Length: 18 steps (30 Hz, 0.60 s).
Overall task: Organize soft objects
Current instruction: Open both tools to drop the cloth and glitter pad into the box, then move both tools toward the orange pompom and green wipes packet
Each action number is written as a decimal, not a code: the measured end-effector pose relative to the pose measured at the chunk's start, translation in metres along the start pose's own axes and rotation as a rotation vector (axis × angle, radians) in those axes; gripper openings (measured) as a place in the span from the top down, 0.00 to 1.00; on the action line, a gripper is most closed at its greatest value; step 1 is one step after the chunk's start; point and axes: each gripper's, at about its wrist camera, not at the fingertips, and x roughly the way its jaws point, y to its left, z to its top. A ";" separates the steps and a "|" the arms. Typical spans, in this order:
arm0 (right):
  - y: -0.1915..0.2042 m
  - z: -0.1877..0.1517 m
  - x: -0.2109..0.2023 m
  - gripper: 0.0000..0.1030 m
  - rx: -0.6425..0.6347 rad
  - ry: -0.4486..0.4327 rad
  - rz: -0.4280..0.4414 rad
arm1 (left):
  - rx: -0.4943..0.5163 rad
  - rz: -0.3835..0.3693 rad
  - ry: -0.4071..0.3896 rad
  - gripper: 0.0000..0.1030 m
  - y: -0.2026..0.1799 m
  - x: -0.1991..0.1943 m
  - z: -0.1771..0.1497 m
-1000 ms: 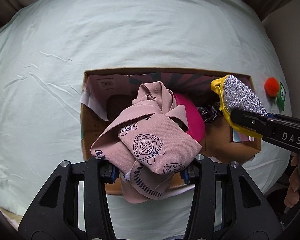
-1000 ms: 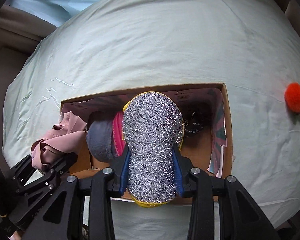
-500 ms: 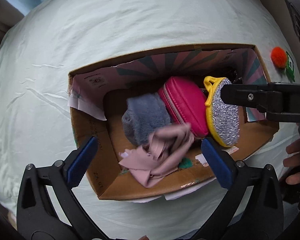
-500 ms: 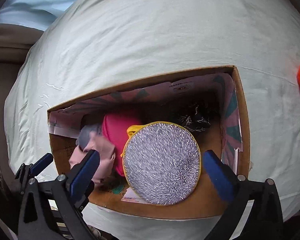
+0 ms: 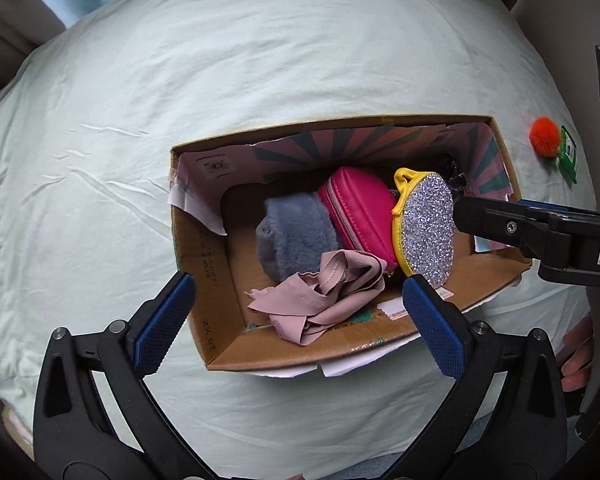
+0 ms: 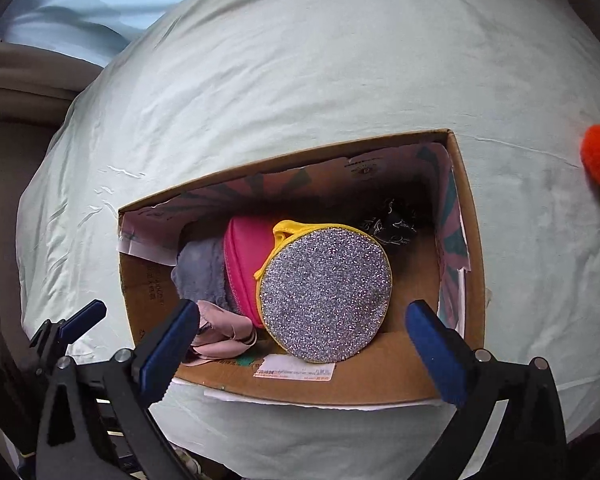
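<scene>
With both jaws spread wide, nothing gripped: left gripper [image 5: 296,316], right gripper [image 6: 300,340] held over cardboard box [image 5: 204,280] on bed. Pink cloth [image 5: 324,296], glitter pouch [image 6: 326,294], magenta case [image 5: 360,216], grey plush [image 5: 292,236] already boxed. Orange pompom [image 5: 544,142] left out on bedsheet [image 5: 260,60], judged next.

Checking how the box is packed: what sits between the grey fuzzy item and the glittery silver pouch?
The pink zip case stands between the grey fuzzy item and the glittery silver pouch, clearest in the left wrist view.
</scene>
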 end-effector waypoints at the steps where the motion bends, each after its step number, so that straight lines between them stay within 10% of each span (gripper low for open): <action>1: 0.001 -0.002 -0.001 0.01 -0.001 -0.007 0.002 | -0.003 -0.001 -0.007 0.00 0.000 -0.004 -0.001; 18: 0.029 -0.054 -0.121 0.01 -0.151 -0.241 -0.074 | -0.074 0.009 -0.215 0.00 -0.002 -0.119 -0.048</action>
